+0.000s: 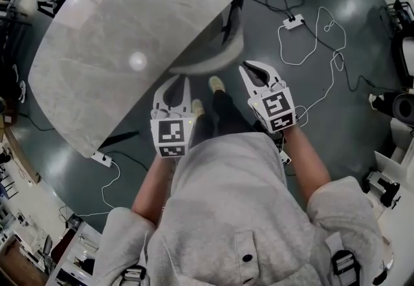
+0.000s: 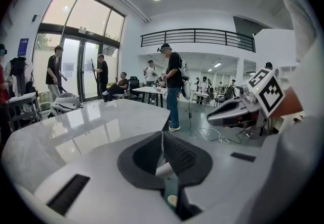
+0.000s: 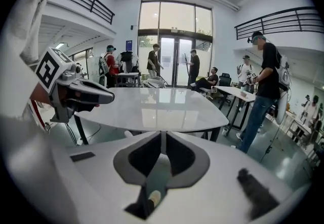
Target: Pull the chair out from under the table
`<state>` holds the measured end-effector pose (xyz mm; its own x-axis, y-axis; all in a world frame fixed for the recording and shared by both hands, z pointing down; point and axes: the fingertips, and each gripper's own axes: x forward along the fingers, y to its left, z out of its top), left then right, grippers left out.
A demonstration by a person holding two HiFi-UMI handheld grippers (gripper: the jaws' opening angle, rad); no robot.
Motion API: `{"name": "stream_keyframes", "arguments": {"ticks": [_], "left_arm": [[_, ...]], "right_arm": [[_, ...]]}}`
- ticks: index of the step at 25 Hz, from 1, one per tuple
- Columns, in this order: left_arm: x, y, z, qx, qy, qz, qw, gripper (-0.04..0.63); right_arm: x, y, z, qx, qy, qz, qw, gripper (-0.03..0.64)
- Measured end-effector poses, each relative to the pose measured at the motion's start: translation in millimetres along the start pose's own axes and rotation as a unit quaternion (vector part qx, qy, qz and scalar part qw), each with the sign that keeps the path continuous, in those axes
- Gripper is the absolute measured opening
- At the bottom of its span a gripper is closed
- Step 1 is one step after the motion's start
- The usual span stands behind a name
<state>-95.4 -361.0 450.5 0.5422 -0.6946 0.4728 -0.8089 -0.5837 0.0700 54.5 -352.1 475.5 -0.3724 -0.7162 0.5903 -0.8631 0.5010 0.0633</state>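
There is one chair (image 1: 208, 63), with a pale rounded seat and a darker part above it. It stands mostly under the right edge of the one big desk (image 1: 116, 39), which has a rounded, glossy grey marble-like top, so only a part of the chair shows. Near it, a little apart from the seat, are two white grippers. Each carries a cube with black square markers, and both point toward the chair. The left gripper (image 1: 179, 81) has its jaws clenched together with nothing between them. The right gripper (image 1: 249, 71) is the same, closed and empty. Between the grippers, two pale shoes (image 1: 217, 84) stand on the dark floor (image 1: 362, 149). On the floor lie two white power strips (image 1: 294, 21), one far right and one near left, with thin white cables (image 1: 317, 39).
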Motion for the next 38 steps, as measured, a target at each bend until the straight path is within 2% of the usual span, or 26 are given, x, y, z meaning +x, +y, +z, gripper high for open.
{"name": "stream_keyframes", "arguments": {"ticks": [6, 9, 11, 15, 17, 20, 24, 28, 29, 30, 32, 33, 34, 36, 38], "left_arm": [[32.5, -5.7, -14.8, -0.009, 0.052, -0.020, 0.9984, 0.017], [47.5, -10.6, -30.2, 0.012, 0.086, -0.035, 0.9957, 0.025], [57.1, -16.1, -42.8, 0.030, 0.114, -0.056, 0.9915, 0.086], [72.3, -16.6, -66.4, 0.059, 0.165, -0.084, 0.9808, 0.180], [77.5, -17.7, -75.7, 0.066, 0.187, -0.095, 0.9756, 0.211], [88.2, -19.4, -88.3, 0.081, 0.222, -0.109, 0.9657, 0.247], [107.6, -18.6, -104.1, 0.138, 0.261, -0.114, 0.9485, 0.262], [113.5, -20.3, -115.0, 0.167, 0.288, -0.151, 0.9308, 0.275], [112.4, -20.2, -118.6, 0.176, 0.298, -0.163, 0.9238, 0.275], [111.3, -20.0, -124.4, 0.194, 0.313, -0.175, 0.9133, 0.275], [112.2, -19.2, -141.1, 0.243, 0.347, -0.194, 0.8849, 0.279], [114.6, -19.4, -148.9, 0.263, 0.358, -0.200, 0.8734, 0.282], [118.1, -20.4, -154.7, 0.273, 0.363, -0.206, 0.8666, 0.284], [125.7, -21.7, -160.0, 0.274, 0.365, -0.215, 0.8633, 0.284], [133.0, -19.1, -159.3, 0.265, 0.365, -0.220, 0.8649, 0.284]], "right_arm": [[25.7, -13.5, -13.7, -0.048, 0.045, 0.063, 0.996, 0.031], [37.5, -16.9, -24.6, -0.070, 0.065, 0.105, 0.990, 0.034], [44.4, -19.2, -36.2, -0.084, 0.084, 0.135, 0.984, 0.052], [65.0, -18.9, -63.9, -0.119, 0.133, 0.196, 0.964, 0.126], [73.3, -15.8, -76.5, -0.151, 0.153, 0.223, 0.951, 0.150], [86.1, -17.9, -88.7, -0.213, 0.171, 0.241, 0.931, 0.173], [102.1, -16.9, -97.8, -0.275, 0.170, 0.273, 0.906, 0.180], [107.3, -3.1, -101.5, -0.322, 0.171, 0.329, 0.871, 0.183], [108.6, 0.2, -102.0, -0.330, 0.173, 0.345, 0.862, 0.183], [110.2, 2.6, -103.4, -0.333, 0.175, 0.362, 0.853, 0.184], [114.5, 4.2, -110.7, -0.338, 0.188, 0.392, 0.835, 0.187], [117.9, 3.3, -117.2, -0.346, 0.198, 0.400, 0.825, 0.187], [122.0, 2.1, -125.0, -0.360, 0.209, 0.401, 0.816, 0.187], [131.0, 0.8, -137.7, -0.398, 0.222, 0.394, 0.798, 0.187], [139.5, 2.0, -142.1, -0.425, 0.228, 0.388, 0.785, 0.187]]}}
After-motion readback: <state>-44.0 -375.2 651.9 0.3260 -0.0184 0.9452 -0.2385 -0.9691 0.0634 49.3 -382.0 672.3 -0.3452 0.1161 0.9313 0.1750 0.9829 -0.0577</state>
